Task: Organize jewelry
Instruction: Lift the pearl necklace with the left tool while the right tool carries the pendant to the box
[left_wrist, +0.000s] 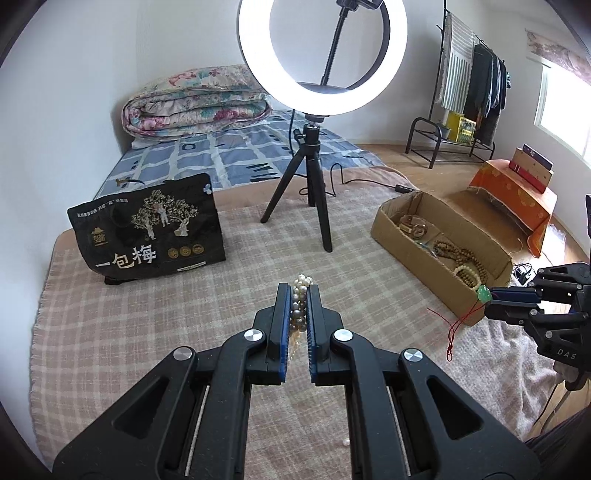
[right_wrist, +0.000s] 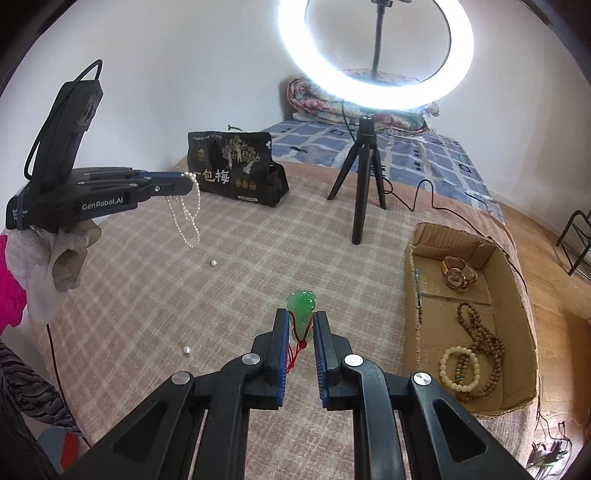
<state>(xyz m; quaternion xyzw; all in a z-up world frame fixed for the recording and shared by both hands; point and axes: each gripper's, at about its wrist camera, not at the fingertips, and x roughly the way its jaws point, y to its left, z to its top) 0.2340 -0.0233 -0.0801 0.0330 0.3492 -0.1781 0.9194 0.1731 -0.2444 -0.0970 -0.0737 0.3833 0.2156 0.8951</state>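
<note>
The white-and-grey pearl necklace is sitting bunched between the jaws of the left gripper, which are closing on it, with loose loops hanging below the fingertips in the right wrist view — a limp, light strand that is likely swinging and slipping bead by bead, so a pinch across several bunched strands looks safer than one on a single strand. It is probably fragile too: two loose white pearls are lying on the cloth below and ahead of the left jaws. The carved green jade pendant on its thin red knotted cord is being pinched between the jaws of the right gripper, poking forward past the fingertips; it looks hard, smooth and slick, so the grip is best kept on its broad flanks, the cord trailing free. Off to the right of both pairs of jaws, the open brown cardboard box is holding a wristwatch, brown wooden beads and a pale bead bracelet, its near wall a rim to be lifted over. Ahead, the black tripod of the ring light is standing beyond the jaws, near the box's far corner — the checked cloth between is giving open room.
</note>
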